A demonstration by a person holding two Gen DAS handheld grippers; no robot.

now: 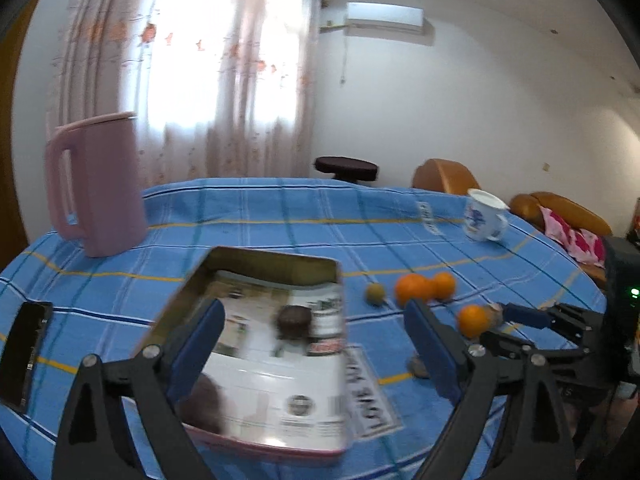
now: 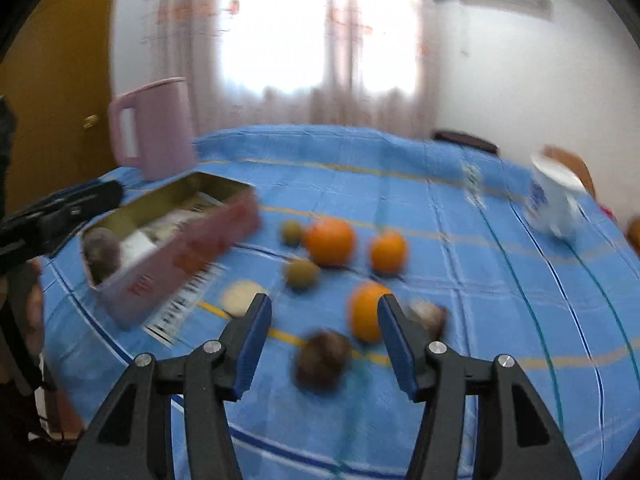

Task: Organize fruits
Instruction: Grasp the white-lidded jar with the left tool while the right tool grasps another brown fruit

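My left gripper stood wide open with nothing held, its blue fingers hovering over the open tin box at lower centre, where two dark fruits lay. My right gripper was partly open and empty, a dark brown fruit blurred on the blue checked desk between its fingers. Just beyond lay an orange, then two more oranges and small green fruits mid-frame. Farther back stood a pink jug at upper left and a white cup at right.
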